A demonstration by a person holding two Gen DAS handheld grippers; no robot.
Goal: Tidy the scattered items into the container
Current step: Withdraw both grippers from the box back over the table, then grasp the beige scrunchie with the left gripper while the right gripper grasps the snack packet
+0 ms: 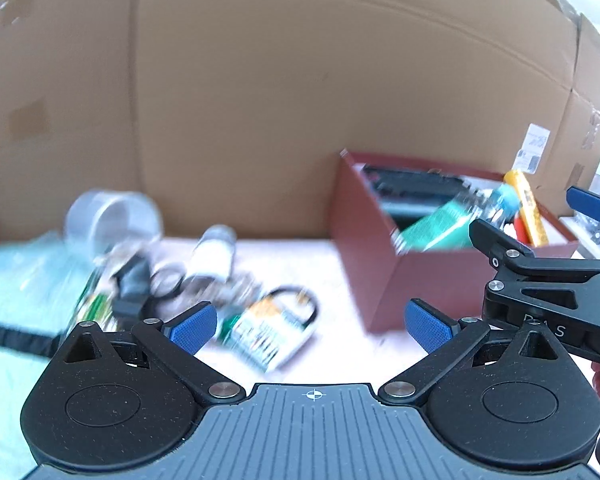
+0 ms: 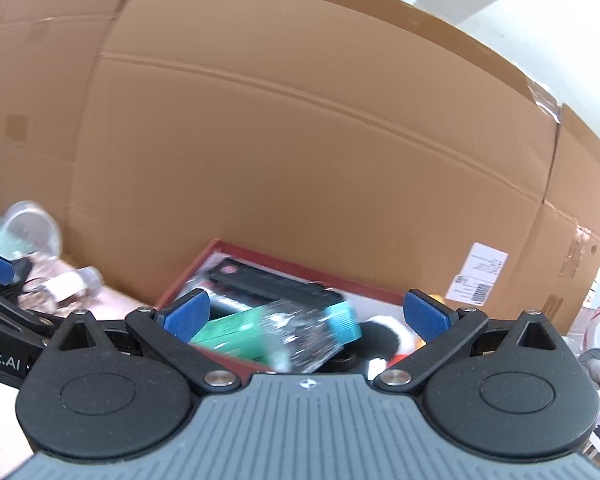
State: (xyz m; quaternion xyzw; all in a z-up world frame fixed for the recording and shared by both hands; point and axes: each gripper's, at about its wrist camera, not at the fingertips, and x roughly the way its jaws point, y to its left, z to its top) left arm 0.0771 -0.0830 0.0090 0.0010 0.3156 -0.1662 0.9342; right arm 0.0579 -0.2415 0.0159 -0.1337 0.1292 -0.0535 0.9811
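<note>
A dark red box (image 1: pixel 380 264) stands on the table at the right, holding a green pack (image 1: pixel 436 228), a clear bottle with a light blue cap (image 1: pixel 504 198), a yellow item (image 1: pixel 528 204) and a black item (image 1: pixel 412 184). My right gripper (image 2: pixel 306 314) hovers open over the red box (image 2: pixel 188 280); the bottle (image 2: pixel 320 328) lies blurred below its fingers, untouched. My left gripper (image 1: pixel 310 326) is open and empty above a printed packet with a black cable (image 1: pixel 264 332). Further left lie a small white-labelled bottle (image 1: pixel 214 254) and a clear plastic cup (image 1: pixel 112 216).
A tall cardboard carton (image 1: pixel 300 80) walls off the back of the table. A pale plastic bag with a black strap (image 1: pixel 12 280) covers the left side. More small clutter, a black piece (image 1: pixel 134 280) and a green pack (image 1: pixel 96 308), lies by the cup.
</note>
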